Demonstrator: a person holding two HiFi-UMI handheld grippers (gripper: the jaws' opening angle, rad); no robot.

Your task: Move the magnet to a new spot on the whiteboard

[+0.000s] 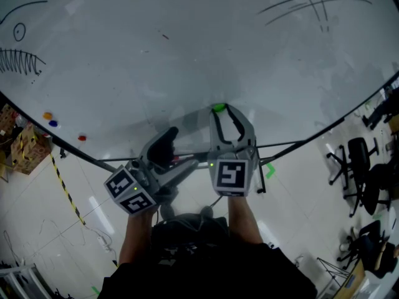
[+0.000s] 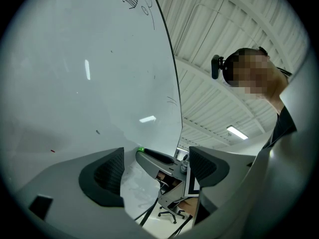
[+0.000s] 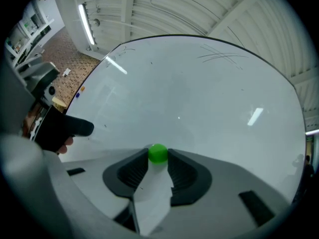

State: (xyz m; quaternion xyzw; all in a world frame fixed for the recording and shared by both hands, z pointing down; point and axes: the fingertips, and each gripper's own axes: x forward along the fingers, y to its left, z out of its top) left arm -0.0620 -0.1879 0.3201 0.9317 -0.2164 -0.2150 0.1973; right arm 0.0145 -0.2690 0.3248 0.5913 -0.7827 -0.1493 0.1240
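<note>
A small green magnet [image 3: 158,154] sits between the tips of my right gripper [image 3: 158,156], whose jaws are shut on it, close to the whiteboard [image 3: 199,98]. In the head view the green magnet [image 1: 218,108] shows at the tip of the right gripper [image 1: 219,111], low on the whiteboard [image 1: 187,48]. My left gripper [image 1: 167,141] hangs just left of it, open and empty, off the board. From the left gripper view [image 2: 154,166] the right gripper's jaw and the green magnet [image 2: 141,150] show between the open jaws.
Orange, blue and red magnets [image 1: 48,116] stick near the board's lower left edge. Black marker drawings [image 1: 22,61] and strokes [image 1: 312,5] mark the board. Office chairs [image 1: 358,161] stand at the right, a yellow-black floor tape [image 1: 65,192] and boxes [image 1: 25,145] at the left.
</note>
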